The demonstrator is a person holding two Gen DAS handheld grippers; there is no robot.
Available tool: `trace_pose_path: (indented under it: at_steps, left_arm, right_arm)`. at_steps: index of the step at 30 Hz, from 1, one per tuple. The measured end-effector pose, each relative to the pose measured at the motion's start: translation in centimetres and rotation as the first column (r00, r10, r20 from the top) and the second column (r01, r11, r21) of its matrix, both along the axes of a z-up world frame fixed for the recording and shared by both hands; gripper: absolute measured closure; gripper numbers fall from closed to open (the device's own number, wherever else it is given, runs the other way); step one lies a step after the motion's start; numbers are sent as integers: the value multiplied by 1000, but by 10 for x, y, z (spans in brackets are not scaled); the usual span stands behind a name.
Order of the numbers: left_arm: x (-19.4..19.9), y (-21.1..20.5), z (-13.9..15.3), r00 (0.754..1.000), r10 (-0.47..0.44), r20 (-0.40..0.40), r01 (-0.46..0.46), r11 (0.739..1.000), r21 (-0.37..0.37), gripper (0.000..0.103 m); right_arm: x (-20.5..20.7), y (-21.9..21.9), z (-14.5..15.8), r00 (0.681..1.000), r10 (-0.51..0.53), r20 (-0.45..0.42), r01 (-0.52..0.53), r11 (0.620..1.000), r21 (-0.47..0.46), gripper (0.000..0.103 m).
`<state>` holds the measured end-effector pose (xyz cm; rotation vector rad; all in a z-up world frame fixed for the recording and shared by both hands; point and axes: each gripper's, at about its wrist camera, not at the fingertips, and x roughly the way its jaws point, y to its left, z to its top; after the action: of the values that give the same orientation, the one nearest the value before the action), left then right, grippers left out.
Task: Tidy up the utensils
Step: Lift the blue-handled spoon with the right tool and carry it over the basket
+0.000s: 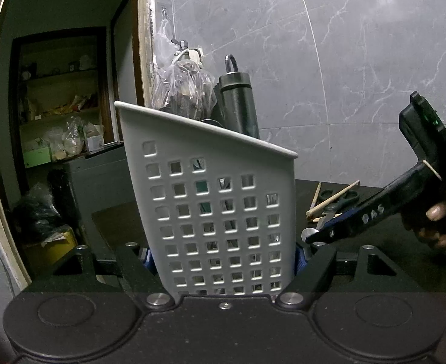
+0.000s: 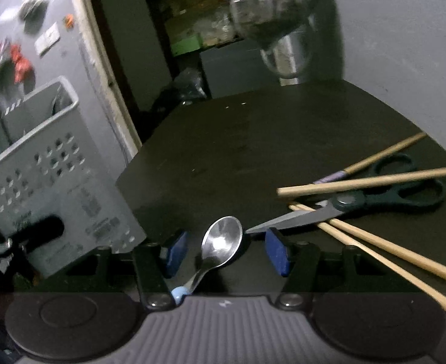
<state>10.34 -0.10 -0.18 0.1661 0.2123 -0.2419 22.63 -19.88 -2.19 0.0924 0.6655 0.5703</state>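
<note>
Spread right gripper (image 2: 226, 253) brackets a spoon (image 2: 223, 241), scissors (image 2: 359, 201) at two o'clock; left gripper (image 1: 223, 257) pinches the perforated caddy (image 1: 216, 206).

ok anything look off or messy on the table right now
The chopsticks and scissors lie in a crossed heap on the dark table rather than in the grey holder. A spoon lies loose between the right gripper's open fingers. Nothing looks spilled or broken.
</note>
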Motion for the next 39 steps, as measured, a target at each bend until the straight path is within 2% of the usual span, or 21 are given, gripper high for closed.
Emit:
trace_pose_path:
  at_steps: [4, 5, 11, 13, 16, 19, 21, 23, 29, 35, 39]
  left_arm:
    - [0, 0, 0, 1000, 0, 0, 0, 1000, 0, 25]
    - [0, 0, 0, 1000, 0, 0, 0, 1000, 1, 25]
    - [0, 0, 0, 1000, 0, 0, 0, 1000, 0, 25]
    - [0, 0, 0, 1000, 0, 0, 0, 1000, 0, 25]
    - [1, -1, 0, 1000, -1, 0, 1, 1000, -1, 25]
    - [1, -2, 0, 1000, -1, 0, 1, 1000, -2, 25]
    - [2, -2, -1, 1000, -2, 0, 2, 1000, -5, 25]
    - [2, -2, -2, 1000, -3, 0, 3, 1000, -7, 25]
    - [2, -1, -2, 1000, -4, 0, 4, 1000, -8, 25]
    - [2, 0, -3, 1000, -6, 1, 6, 1000, -13, 25]
    - [1, 2, -3, 1000, -7, 1, 7, 1000, -13, 25]
  right_arm:
    - [-10, 25, 2, 998, 29, 54, -22, 990, -136, 71]
    - [-11, 29, 2, 997, 38, 59, -29, 988, -151, 75]
    - [-22, 44, 3, 996, 55, 70, -39, 978, -206, 85]
    - [-30, 50, 5, 993, 68, 101, -41, 966, -257, 88]
    - [-47, 70, 6, 979, 115, 168, -40, 920, -391, 97]
    - [-64, 92, 2, 957, 189, 222, -42, 841, -539, 100]
    - [-72, 102, -3, 944, 231, 234, -48, 800, -598, 100]
    - [-73, 109, -4, 945, 243, 219, -57, 783, -619, 99]
    - [-56, 103, -1, 966, 200, 165, -75, 825, -561, 98]
    - [-50, 83, 3, 974, 180, 140, -89, 865, -494, 99]
    - [-49, 70, 10, 975, 142, 169, -58, 903, -426, 99]
